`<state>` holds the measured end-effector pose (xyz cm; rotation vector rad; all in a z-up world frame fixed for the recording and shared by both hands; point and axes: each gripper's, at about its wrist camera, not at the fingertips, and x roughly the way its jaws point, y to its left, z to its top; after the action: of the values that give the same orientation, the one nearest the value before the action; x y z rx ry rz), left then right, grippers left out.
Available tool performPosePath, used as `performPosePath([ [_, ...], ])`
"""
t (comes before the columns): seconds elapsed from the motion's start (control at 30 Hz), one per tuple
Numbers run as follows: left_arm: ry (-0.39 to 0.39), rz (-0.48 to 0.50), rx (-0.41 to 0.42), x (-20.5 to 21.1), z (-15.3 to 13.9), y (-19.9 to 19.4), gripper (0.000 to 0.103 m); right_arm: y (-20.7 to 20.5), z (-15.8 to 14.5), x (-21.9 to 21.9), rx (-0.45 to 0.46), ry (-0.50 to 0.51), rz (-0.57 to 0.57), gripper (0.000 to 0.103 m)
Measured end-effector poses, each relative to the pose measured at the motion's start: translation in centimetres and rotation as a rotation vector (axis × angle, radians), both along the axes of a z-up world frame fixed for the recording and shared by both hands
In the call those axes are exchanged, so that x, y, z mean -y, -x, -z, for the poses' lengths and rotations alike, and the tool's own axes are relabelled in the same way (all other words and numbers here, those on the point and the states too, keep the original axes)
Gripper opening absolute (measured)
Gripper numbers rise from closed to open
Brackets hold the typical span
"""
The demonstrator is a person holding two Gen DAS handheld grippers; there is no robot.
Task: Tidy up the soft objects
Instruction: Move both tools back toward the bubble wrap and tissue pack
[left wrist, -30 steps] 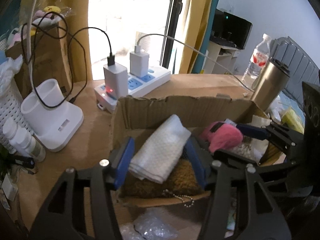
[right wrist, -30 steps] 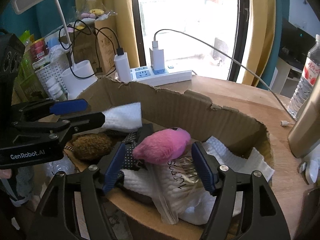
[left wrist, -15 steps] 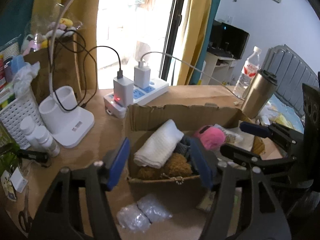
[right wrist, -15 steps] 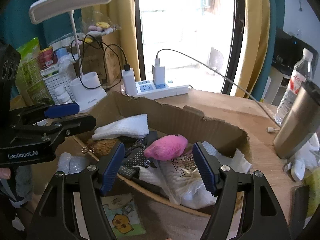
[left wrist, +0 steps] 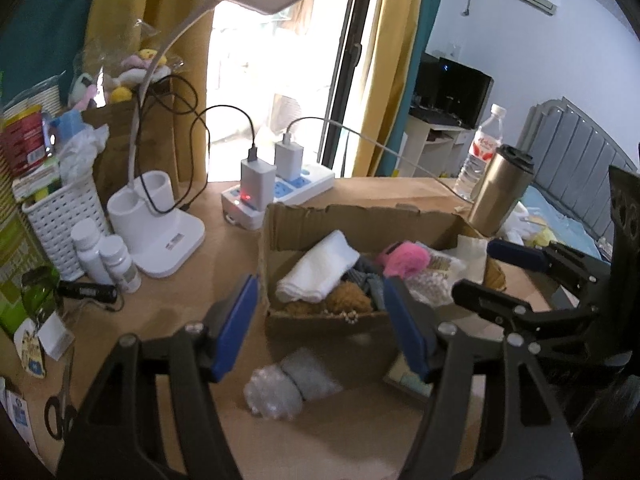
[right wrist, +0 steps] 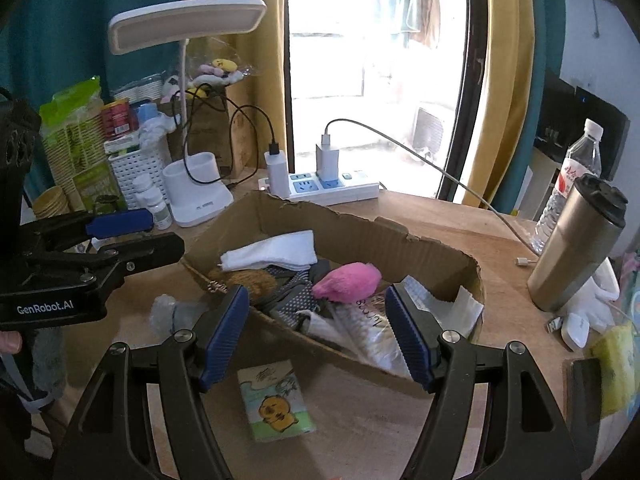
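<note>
Left tool (left wrist: pixel 320 320): released, jaws just opened wider, nothing between the pads; held above the table (left wrist: pixel 200 280), short of the box.
Right tool (right wrist: pixel 316 332): released and empty, above the box's near wall.
Cardboard box (right wrist: pixel 360 236): on the table, open at the top.
White folded cloth (left wrist: pixel 320 266): in the box's left end, lying on a brown fuzzy item (left wrist: pixel 348 300).
Pink plush (right wrist: pixel 348 282): mid-box, on grey fabric and white wrapping.
Bubble wrap (left wrist: pixel 288 384): on the table just outside the box.
</note>
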<state>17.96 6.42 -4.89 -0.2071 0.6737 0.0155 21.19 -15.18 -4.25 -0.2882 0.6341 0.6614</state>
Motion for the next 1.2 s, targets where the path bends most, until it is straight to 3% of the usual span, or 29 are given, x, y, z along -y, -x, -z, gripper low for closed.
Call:
performPosePath([
  [0.4,0.013,-0.021,-0.026,-0.4,1.6,3.4,0.068,3.0,0.4,-0.1,0.005,0.004,-0.018,0.074],
  [0.77,0.029,-0.035,-0.075,-1.2,4.0,5.2,0.068,4.4,2.0,-0.5,-0.016,0.026,-0.031,0.080],
  [0.9,0.042,-0.034,-0.092,-1.4,4.8,5.5,0.081,4.6,2.8,-0.5,-0.032,0.033,-0.029,0.081],
  [1.2,0.046,-0.030,-0.128,-1.0,6.2,4.9,0.082,4.4,4.6,-0.4,-0.075,0.045,-0.033,0.081],
])
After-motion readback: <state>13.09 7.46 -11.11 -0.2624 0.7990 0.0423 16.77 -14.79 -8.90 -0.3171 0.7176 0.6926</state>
